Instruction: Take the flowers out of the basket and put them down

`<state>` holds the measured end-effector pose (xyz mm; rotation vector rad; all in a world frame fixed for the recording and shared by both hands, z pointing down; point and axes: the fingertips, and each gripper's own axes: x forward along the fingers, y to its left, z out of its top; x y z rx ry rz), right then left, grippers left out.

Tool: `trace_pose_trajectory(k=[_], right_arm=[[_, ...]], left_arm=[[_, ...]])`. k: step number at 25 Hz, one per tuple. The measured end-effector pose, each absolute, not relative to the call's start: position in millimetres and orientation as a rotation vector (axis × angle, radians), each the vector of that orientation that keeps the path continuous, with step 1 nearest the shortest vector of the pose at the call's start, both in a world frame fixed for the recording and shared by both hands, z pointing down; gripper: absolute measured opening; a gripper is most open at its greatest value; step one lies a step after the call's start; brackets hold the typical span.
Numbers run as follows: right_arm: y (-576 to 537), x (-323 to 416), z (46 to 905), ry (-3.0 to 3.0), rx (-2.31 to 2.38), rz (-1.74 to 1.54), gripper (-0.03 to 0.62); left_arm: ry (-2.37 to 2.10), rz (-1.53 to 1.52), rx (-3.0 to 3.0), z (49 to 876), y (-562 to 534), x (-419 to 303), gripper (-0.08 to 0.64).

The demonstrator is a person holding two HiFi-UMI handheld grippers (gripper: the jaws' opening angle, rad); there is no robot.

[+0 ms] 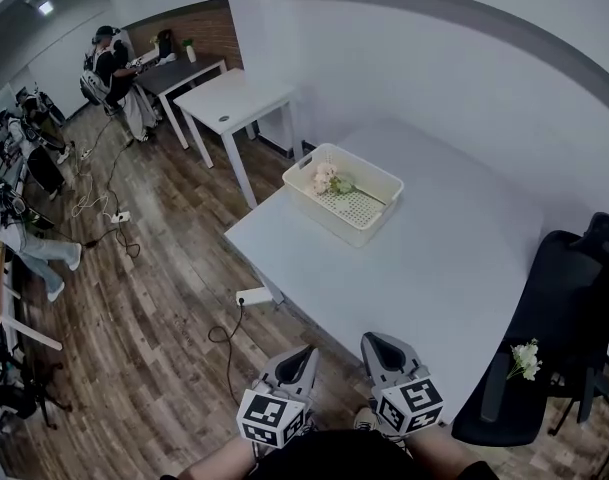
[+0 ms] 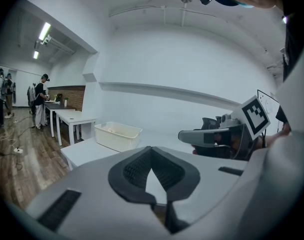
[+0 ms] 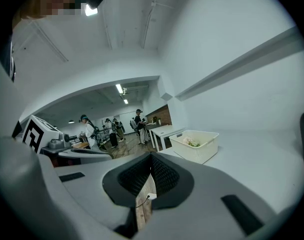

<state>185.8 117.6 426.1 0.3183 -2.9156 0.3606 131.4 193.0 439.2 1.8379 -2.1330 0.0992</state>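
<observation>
A cream plastic basket (image 1: 369,218) stands on the far left part of the white table (image 1: 454,258). A bunch of pale flowers (image 1: 329,180) with green leaves lies inside it. Both grippers hover low at the near table edge, well short of the basket. The jaws of my left gripper (image 1: 306,352) are shut with nothing between them, and so are those of my right gripper (image 1: 374,340). In the left gripper view the basket (image 2: 117,135) sits ahead to the left. The right gripper view shows the basket (image 3: 194,146) with the flowers (image 3: 193,143) ahead to the right.
A black office chair (image 1: 564,318) stands at the table's right, with a small bunch of white flowers (image 1: 525,358) on it. More white tables (image 1: 234,98) and several people are at the far left. A power strip (image 1: 254,295) and cables lie on the wooden floor.
</observation>
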Motion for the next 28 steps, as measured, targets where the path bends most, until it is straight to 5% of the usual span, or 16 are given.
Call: trace_pose_trajectory(k=[28], right_arm=[[176, 102, 426, -2.905, 0.401, 0.320, 0.021]], left_arm=[[-2.104, 0.065, 1.877, 448, 258, 48, 0.006]])
